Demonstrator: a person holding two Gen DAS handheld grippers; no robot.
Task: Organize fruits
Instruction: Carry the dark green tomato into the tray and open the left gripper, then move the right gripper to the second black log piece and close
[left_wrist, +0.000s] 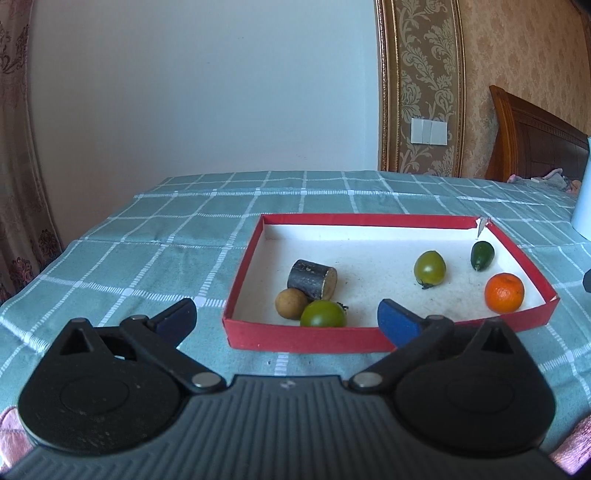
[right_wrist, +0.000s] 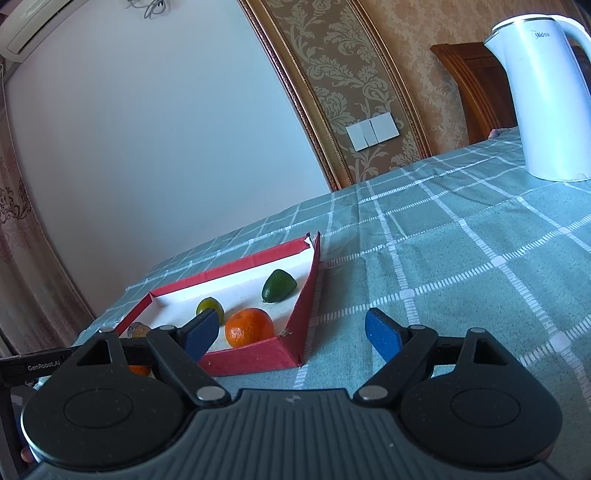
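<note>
All visible fruit already in red tray: orange, green tomatoes, longan. Left hand-held gripper and right hand-held gripper both spread apart, empty. Looks near done.

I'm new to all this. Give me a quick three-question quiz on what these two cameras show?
1. True or false: the orange lies inside the red tray.
2. How many green tomatoes are in the tray: A one, B two, C four?
3. Fill in: the white ___ stands on the checked cloth.

Key: 1 true. 2 B. 3 kettle. Both the left gripper and right gripper are open and hold nothing.
</note>
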